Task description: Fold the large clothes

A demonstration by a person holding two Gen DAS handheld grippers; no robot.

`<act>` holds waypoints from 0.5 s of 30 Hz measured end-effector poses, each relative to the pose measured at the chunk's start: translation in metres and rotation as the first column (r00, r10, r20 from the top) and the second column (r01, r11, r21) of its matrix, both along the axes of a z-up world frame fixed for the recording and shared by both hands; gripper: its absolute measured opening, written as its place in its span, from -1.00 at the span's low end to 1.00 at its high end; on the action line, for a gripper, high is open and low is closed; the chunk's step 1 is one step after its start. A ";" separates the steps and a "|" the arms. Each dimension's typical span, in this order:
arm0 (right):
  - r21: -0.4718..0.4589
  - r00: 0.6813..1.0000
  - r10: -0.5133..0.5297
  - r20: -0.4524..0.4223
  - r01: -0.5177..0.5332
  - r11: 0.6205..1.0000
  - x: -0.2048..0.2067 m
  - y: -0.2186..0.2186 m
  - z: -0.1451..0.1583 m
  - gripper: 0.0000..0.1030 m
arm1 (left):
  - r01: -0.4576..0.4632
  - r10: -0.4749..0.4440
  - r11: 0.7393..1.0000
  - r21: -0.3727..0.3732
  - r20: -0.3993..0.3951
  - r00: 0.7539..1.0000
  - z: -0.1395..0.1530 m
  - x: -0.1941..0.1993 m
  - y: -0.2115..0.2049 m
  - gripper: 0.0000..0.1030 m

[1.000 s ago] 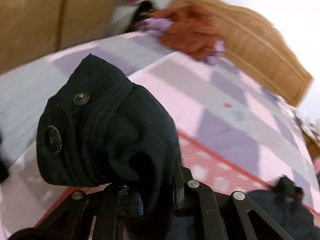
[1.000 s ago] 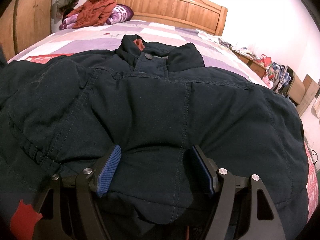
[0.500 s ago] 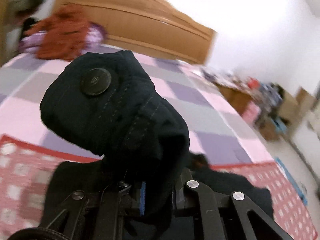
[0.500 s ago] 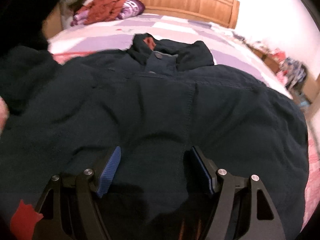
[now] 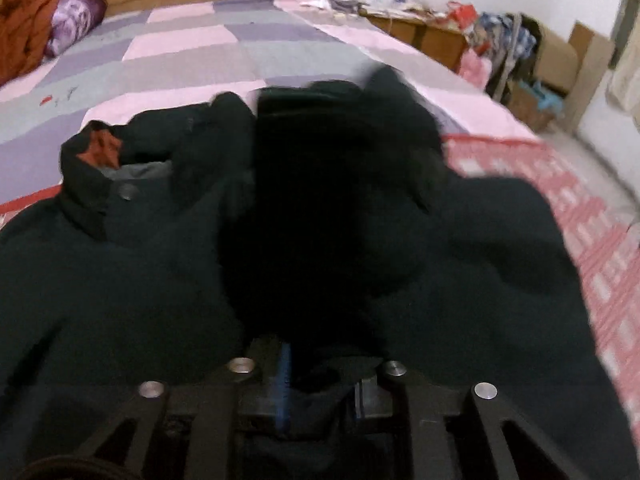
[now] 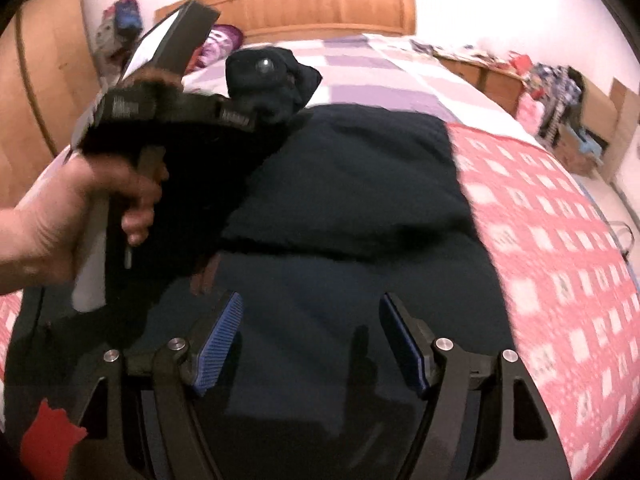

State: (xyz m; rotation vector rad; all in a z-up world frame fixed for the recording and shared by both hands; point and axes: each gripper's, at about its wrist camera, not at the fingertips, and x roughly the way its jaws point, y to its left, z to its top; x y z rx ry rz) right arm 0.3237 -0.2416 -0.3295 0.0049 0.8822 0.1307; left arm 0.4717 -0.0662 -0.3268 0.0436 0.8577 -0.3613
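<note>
A large dark navy jacket (image 6: 352, 184) lies spread on the bed. Its collar (image 5: 92, 172) with a snap button shows at the left of the left wrist view. My left gripper (image 5: 320, 384) is shut on the jacket's sleeve cuff (image 5: 332, 184) and holds it above the jacket's body. In the right wrist view the left gripper (image 6: 236, 114) holds that cuff (image 6: 268, 72), which has a round button, above the jacket's far left. My right gripper (image 6: 310, 344) is open and empty, low over the jacket's near part.
The bed (image 5: 192, 52) has a pink and purple checked cover and a red patterned blanket (image 6: 552, 232) on the right. A wooden headboard (image 6: 320, 4), an orange garment (image 5: 24, 28) and a purple pillow (image 5: 76, 16) are at the far end. Cluttered boxes (image 5: 560, 64) stand right.
My left gripper has swung right and down with the sleeve cuff, bringing it over the jacket's body. My right gripper has stayed open low over the jacket.
</note>
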 end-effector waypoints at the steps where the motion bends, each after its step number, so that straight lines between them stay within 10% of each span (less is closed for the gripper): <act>1: -0.001 1.000 -0.012 -0.010 0.012 1.000 -0.003 -0.006 -0.002 0.44 | 0.003 -0.003 1.000 0.029 0.012 1.000 -0.002 -0.007 -0.003 -0.49; 5: -0.004 0.997 -0.064 -0.044 0.064 0.998 -0.014 -0.030 -0.010 0.44 | 0.071 -0.072 0.997 0.034 0.036 0.997 0.004 -0.023 -0.033 0.44; 10: -0.020 0.993 -0.120 -0.016 0.119 0.993 -0.025 -0.047 -0.002 0.44 | 0.181 -0.173 0.982 -0.057 0.130 0.976 0.045 -0.052 -0.053 0.54; 15: -0.063 0.995 -0.094 0.015 0.095 0.993 -0.019 -0.047 0.010 0.44 | -0.004 0.023 0.995 -0.101 0.190 0.982 0.073 -0.075 0.022 0.60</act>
